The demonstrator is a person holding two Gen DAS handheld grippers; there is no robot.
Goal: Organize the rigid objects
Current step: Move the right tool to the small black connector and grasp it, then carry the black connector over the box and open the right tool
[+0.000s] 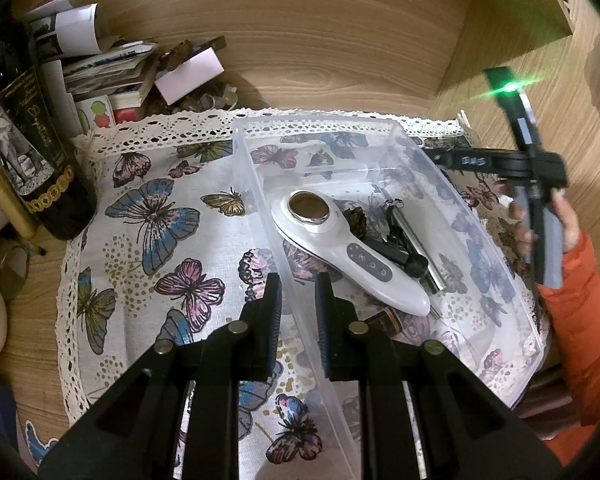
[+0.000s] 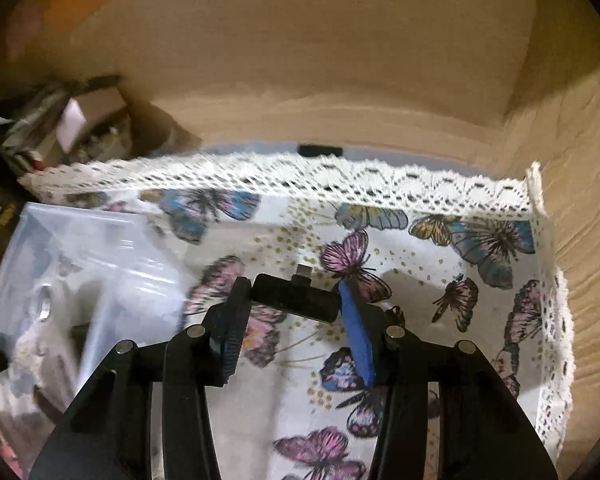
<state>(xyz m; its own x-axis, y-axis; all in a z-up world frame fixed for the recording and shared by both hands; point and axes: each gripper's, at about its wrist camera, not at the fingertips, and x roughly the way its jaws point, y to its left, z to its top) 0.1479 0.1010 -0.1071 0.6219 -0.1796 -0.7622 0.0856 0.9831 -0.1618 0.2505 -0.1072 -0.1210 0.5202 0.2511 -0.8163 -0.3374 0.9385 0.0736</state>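
While clamped in right hand-held gripper, black adapter shows plug tip.

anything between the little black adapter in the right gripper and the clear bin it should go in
Nothing visible blocks it. The right hand-held gripper grips the black adapter above bare butterfly cloth, and the clear bin sits open-topped to its left. Only the bin's near wall must be cleared.

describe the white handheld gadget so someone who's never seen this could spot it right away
Find the clear plastic bin on the butterfly cloth. The white gadget lies inside it, beside dark metal bits. It alone is white, with a round brown disc on its head and a grey button panel on its handle.
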